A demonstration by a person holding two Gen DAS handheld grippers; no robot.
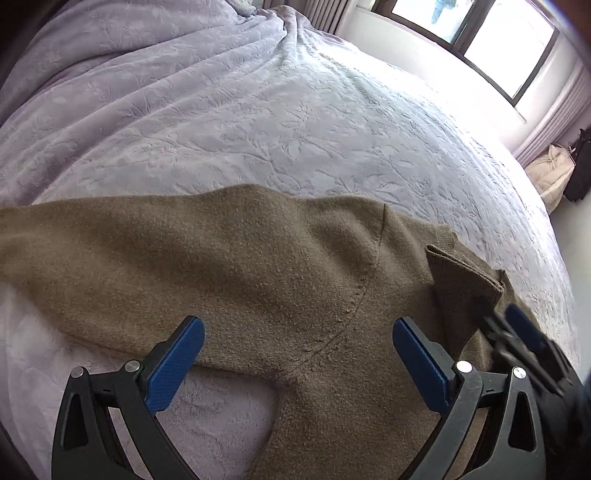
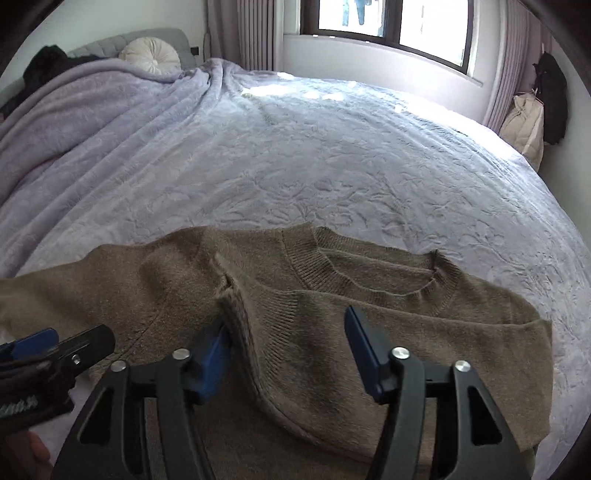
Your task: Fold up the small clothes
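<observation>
Both grippers hang jaws apart w/ nothing clamped, left gripper [image 1: 297,354] over the shoulder seam, right gripper [image 2: 286,343] over the folded-in sleeve, above the brown sweater [image 2: 332,314] lying flat near the front edge of the lavender bedspread [image 2: 295,166].

Lilac embossed bedspread [image 2: 295,166] over bed; bright dark-framed window [image 2: 391,29]; pleated curtains [image 2: 255,33]; round cushion [image 2: 149,59].
</observation>
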